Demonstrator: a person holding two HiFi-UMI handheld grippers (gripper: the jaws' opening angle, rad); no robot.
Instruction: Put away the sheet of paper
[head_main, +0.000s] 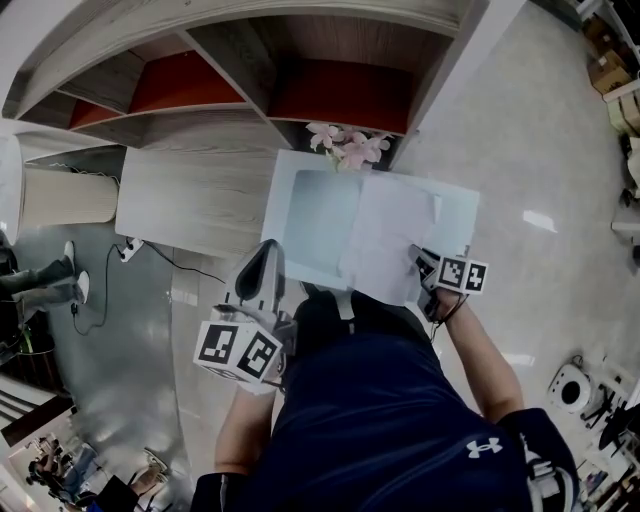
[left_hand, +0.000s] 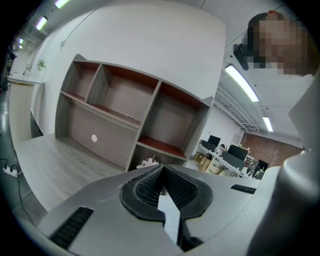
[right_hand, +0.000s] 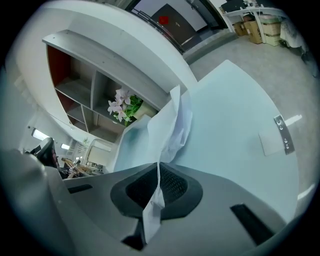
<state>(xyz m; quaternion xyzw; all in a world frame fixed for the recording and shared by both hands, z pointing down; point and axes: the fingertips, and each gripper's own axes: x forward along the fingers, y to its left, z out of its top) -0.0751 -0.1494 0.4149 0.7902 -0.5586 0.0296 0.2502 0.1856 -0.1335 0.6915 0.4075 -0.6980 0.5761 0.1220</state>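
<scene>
I judge this to be the filing step. My right gripper (right_hand: 159, 187) is closed on the near edge of the sheet of paper (right_hand: 175, 125), which is pinched thin between the pads and rises in front of me in a soft, buckled fold. The rest of the sheet lies over the right half of the open pale-blue folder (head_main: 310, 225), held up in front of my chest and short of the shelf unit (head_main: 330, 95) and the pink flowers (head_main: 345, 145). My left gripper (left_hand: 161, 187) is closed too. Its tips meet, and a pale sliver sits between the pads behind them. Since that gripper is at the folder's left edge in the head view, I take the sliver to be that edge, though its own view does not make this certain. The sheet is not yet lying flat, and it is well apart from the metal clip (right_hand: 281, 131) on the folder's inner face. For the next move I would keep the left grip steady so the folder does not tip. I would then draw the sheet gently across with the right until the buckle smooths out and its edges sit inside the folder's outline. Paper this limp will crease if I push it, so pulling it taut looks safer. Only once it lies flat would I let go. The wooden desk (head_main: 190, 200) at my left looks like the nearest place to set the folder down.
</scene>
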